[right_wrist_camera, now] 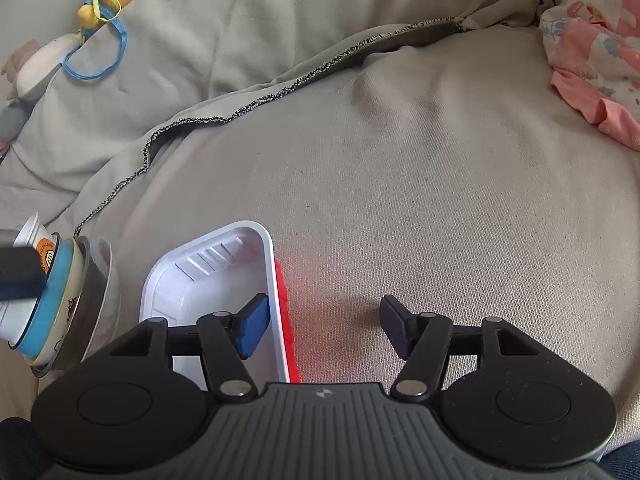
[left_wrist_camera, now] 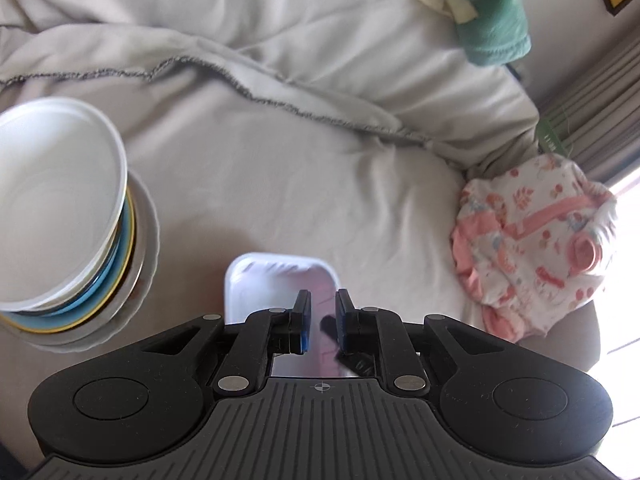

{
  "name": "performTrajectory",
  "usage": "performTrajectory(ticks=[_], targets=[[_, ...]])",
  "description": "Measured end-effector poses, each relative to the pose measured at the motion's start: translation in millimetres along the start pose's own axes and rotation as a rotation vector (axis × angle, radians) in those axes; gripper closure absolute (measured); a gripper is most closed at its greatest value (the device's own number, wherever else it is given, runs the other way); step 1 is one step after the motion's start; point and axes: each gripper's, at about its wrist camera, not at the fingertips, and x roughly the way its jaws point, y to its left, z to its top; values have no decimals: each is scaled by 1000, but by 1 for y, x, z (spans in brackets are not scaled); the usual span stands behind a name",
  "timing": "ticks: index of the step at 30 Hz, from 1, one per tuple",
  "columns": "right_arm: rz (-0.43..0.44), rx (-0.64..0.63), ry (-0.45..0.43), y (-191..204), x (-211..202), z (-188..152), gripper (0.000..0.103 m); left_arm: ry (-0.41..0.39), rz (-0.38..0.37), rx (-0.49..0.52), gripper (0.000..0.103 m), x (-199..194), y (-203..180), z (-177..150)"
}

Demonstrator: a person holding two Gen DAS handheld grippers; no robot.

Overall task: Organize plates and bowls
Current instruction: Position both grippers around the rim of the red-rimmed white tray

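Two claws: both in play over the pale grey fabric cover (left_wrist_camera: 280, 180), and both point steeply down at it.
Left claw (left_wrist_camera: 323, 300): pinched to its narrowest, only a slim slot between the blue pads, and nothing caught in it as far as I can tell.
Right claw (right_wrist_camera: 323, 304): standing well apart and gripping nothing; its left blue pad (right_wrist_camera: 252, 328) sits inside the tray, its other finger out over the bare fabric, so the tray's right wall runs between them untouched.
Tray: a white rectangular plastic tray (right_wrist_camera: 208, 280) with a red outer side, lying flat on the fabric, open side up, directly below the left claw in the left wrist view (left_wrist_camera: 276, 276).
Stack: a round pile of bowls and plates (left_wrist_camera: 60, 200) just left of the tray, close by and not touching it; a white bowl (left_wrist_camera: 56, 184) on top, a blue, yellow-rimmed bowl (left_wrist_camera: 116, 276) beneath, and a pale wide plate (left_wrist_camera: 150, 232) at the bottom.
Stack from the right wrist: it leans in at the left edge (right_wrist_camera: 52, 312).
Surroundings: a pink flower-printed garment (left_wrist_camera: 532, 248) bunched well to the right; a green cloth (left_wrist_camera: 496, 12) far up top; a blue elastic loop (right_wrist_camera: 96, 60) on the folds at far left.
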Motion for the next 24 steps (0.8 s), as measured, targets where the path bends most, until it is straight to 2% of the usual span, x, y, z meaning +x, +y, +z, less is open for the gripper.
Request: performTrajectory(ticks=[10,14,17,21,23,24], targets=[[10,12,0,-4,-4,-2,40,-32,-21,38,88,-12,-14,-4],[9,10,-2,-4,-4,-2,40,-18,-10,116,88,2,-6,-9],[2,-6,-10,-2,-4,-5,40,27,54,230,88,26,7,-23],[-23,-64,-31,6,-6,-9,39,148,114,224,84,61,35,-44],[-32,-85,-41,9,-7,-10,39,169,139,228,84,71,43,-51],[-35,-90,-45,9,-8,-10,39,164,148,231,80,73,45,-53]])
